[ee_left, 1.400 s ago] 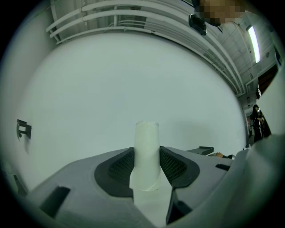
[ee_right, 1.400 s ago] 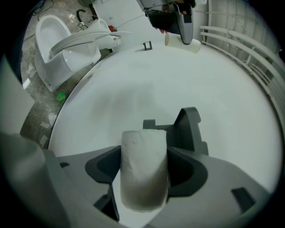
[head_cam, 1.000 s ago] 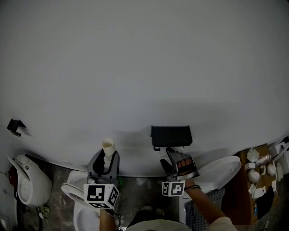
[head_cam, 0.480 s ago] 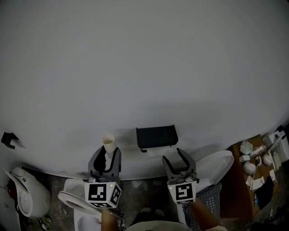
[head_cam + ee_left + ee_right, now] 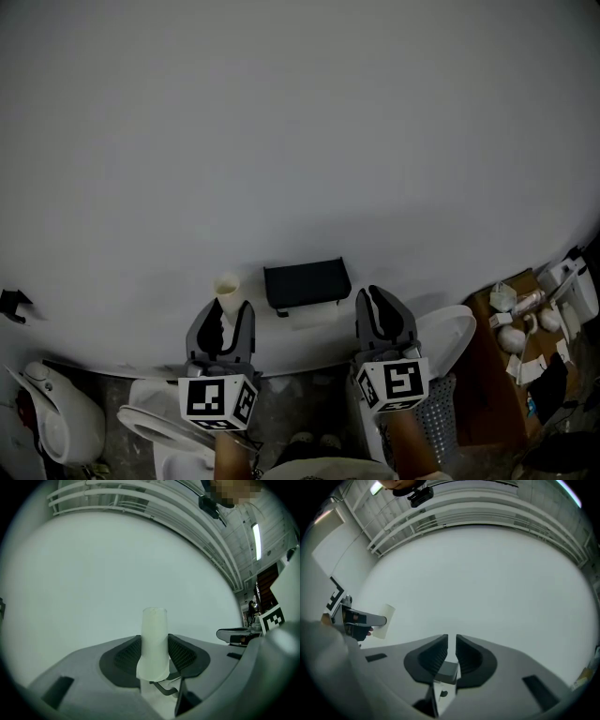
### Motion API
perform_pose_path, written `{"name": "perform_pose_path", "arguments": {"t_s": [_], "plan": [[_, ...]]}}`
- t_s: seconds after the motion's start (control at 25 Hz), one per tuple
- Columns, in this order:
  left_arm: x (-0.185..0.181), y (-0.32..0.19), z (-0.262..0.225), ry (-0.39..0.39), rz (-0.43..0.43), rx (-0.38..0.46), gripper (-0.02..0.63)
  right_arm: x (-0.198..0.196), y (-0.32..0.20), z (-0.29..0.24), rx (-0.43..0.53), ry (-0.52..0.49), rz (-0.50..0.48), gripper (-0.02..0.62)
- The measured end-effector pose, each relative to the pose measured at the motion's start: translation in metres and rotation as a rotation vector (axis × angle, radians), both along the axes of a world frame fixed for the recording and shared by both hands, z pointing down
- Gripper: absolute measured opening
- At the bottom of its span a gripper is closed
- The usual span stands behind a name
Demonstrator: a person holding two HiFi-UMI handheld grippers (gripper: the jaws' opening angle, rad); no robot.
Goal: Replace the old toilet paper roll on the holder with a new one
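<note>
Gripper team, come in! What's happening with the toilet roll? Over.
Left gripper shut on empty cardboard tube. Right gripper empty, jaws just been closing, almost together. Black holder on wall ahead, nothing in the way.

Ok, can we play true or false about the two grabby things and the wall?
1. The left gripper holds a cardboard tube. True.
2. The right gripper holds a new paper roll. False: it is empty; its jaws have just been closing and stand nearly together with nothing between them.
3. The black holder hangs on the wall, between the two grippers in the head view. True.
4. The cardboard tube lies flat on the floor. False: it stands upright between the left gripper's jaws.
</note>
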State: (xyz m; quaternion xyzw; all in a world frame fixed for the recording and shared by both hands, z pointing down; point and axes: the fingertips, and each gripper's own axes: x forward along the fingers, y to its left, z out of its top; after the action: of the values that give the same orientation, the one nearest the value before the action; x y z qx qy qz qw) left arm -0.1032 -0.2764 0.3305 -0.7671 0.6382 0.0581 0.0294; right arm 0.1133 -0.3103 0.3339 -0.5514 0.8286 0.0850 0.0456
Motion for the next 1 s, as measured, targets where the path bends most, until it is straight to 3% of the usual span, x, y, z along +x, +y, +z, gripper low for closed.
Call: {"name": "perform_pose_path", "arguments": {"t_s": [0.36, 1.0], "plan": [[0.001, 0.000, -0.002, 0.008, -0.019, -0.001, 0.183, 0.013, -0.008, 0.005, -0.047, -0.028, 0.023, -0.008], [0.000, -0.001, -0.004, 0.004, -0.030, 0.005, 0.183, 0.023, -0.015, 0.007, -0.064, -0.037, 0.039, -0.009]]}}
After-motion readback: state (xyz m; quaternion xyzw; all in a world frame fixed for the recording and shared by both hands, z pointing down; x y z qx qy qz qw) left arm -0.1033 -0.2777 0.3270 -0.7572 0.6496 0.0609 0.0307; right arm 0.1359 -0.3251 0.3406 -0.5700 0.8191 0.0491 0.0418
